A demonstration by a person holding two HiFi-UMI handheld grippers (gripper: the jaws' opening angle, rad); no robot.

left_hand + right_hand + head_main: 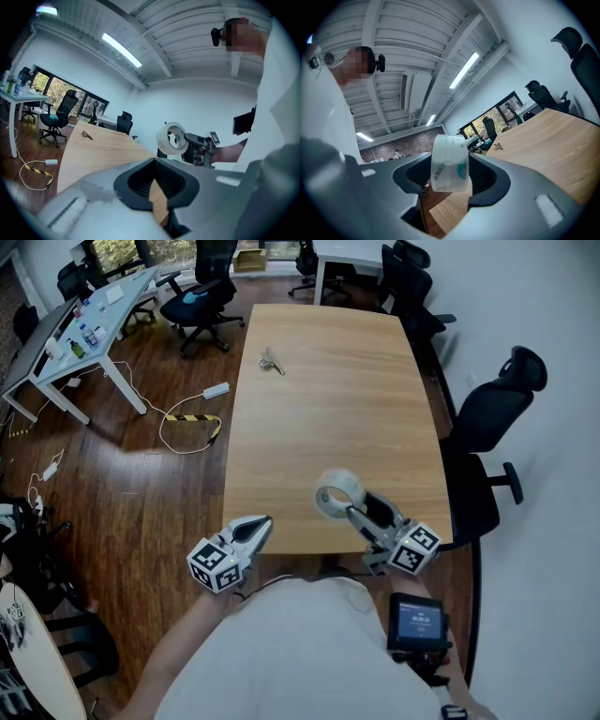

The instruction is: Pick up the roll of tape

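The roll of clear tape (337, 493) hangs above the near end of the wooden table (328, 381), standing on edge. My right gripper (351, 509) is shut on it from the near side. In the right gripper view the tape roll (450, 163) fills the space between the jaws of the right gripper (450, 165). My left gripper (262, 525) hovers at the table's near left corner, its jaws closed to a point with nothing between them. From the left gripper (153, 160), the tape roll (174, 137) shows ahead on the right, held off the tabletop.
A small bunch of keys (272, 360) lies on the far part of the table. Black office chairs (487, 418) stand along the right side and another chair (202, 301) at the far left. A white desk (84, 324) and floor cables (187, 423) are left.
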